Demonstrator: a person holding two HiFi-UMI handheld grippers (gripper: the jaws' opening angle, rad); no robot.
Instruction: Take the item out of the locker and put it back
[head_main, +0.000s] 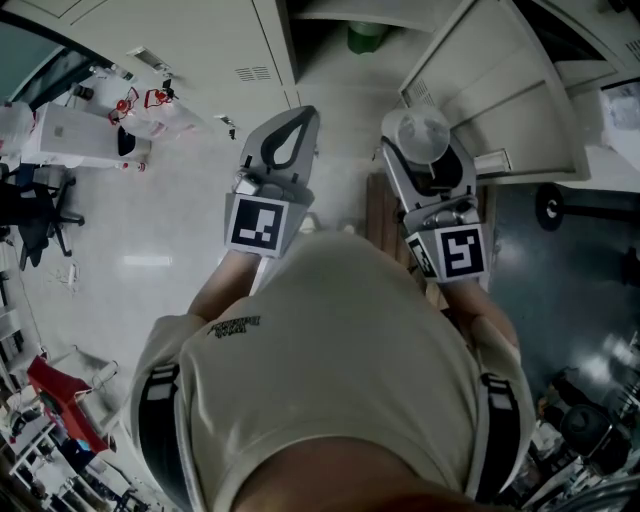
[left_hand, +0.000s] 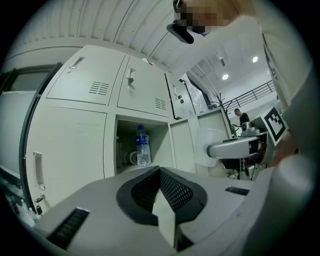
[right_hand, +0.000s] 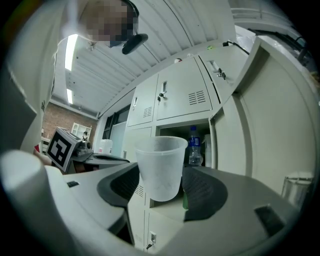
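Note:
My right gripper (head_main: 421, 150) (right_hand: 161, 186) is shut on a translucent plastic cup (head_main: 422, 133) (right_hand: 161, 167), held upright in front of the open locker compartment (right_hand: 182, 137). The left gripper view shows the same cup (left_hand: 206, 147) off to the right. A clear water bottle with a blue label (right_hand: 194, 146) (left_hand: 143, 146) stands inside that compartment, with a mug-like thing (left_hand: 132, 158) beside it. To the left of the right gripper, my left gripper (head_main: 287, 128) (left_hand: 165, 202) is shut and holds nothing, also facing the lockers.
The compartment's door (head_main: 500, 95) (right_hand: 267, 125) swings open on the right. Shut grey locker doors (left_hand: 85, 87) surround the opening. Something green (head_main: 366, 36) sits low in the locker. Benches and an office chair (head_main: 35, 215) stand off to the left.

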